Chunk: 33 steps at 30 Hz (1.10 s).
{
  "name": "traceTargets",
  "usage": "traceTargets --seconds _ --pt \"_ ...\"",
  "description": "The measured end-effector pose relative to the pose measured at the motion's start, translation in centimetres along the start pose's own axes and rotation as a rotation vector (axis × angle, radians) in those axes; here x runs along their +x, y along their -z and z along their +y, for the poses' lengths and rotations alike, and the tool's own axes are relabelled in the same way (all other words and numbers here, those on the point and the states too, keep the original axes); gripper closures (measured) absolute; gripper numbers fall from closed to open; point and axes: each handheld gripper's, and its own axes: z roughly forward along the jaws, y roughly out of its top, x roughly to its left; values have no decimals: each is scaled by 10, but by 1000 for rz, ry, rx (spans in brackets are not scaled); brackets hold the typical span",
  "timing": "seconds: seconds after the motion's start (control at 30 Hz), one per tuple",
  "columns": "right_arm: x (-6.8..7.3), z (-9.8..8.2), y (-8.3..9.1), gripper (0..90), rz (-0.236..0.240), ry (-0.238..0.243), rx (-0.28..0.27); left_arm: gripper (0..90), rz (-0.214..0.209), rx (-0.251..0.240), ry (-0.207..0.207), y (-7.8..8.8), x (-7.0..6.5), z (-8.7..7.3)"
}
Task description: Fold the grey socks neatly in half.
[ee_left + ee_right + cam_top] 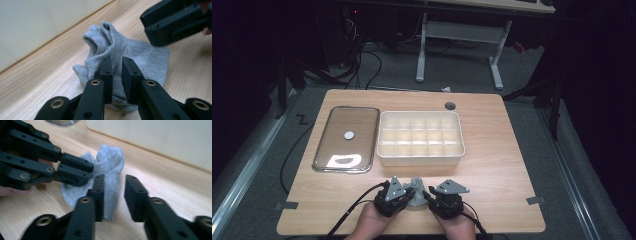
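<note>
Left claw [117,65] stands slightly parted over the sock [140,60], pads not pressing; right claw [115,185] gapes wider, sock just left of its gap. Soft, light ribbed knit, likely floppy and bunching: best pinched at the raised cuff. Beyond both sits the rigid plastic box [420,159], with a glossy lid [323,150] beside it.

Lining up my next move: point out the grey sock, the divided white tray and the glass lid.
grey sock [140,53], left gripper view, flat knit body.
divided white tray [420,160], high view, near outer wall.
glass lid [362,125], high view, clear pane right of its knob.
</note>
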Motion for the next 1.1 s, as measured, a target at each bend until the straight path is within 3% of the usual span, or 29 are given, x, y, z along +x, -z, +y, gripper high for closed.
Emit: traceTargets --seconds 0.07,0.3,0.33,0.43,0.47,0.57,0.7,0.83,0.97,1.03,1.1 --pt "0 -4 -6 640 20 -33 29 772 -5 0 -6 0 0 0" --pt "-2 -9 -19 585 31 -76 70 748 1 1 -17 0 -2 0" --pt "-4 -10 -20 590 50 -108 70 748 1 1 -14 0 -2 0" --pt "-5 -10 -20 655 73 -106 70 750 -5 2 -10 0 -1 0" --pt "-5 -9 -20 763 101 -104 83 751 -7 1 -7 0 -1 0" --pt "-1 -6 -18 816 86 -61 85 791 -8 8 1 -1 0 0" --pt "8 1 -6 823 100 -31 14 854 -14 12 8 -1 2 1" --pt "21 9 -3 822 91 34 20 864 -20 16 3 -1 2 1" --pt "16 11 -5 751 92 28 44 861 -19 16 11 -2 2 1" --pt "12 13 1 696 84 24 18 857 -19 17 8 -2 2 1" --pt "6 14 8 668 43 16 -5 855 -17 17 3 -2 1 1"
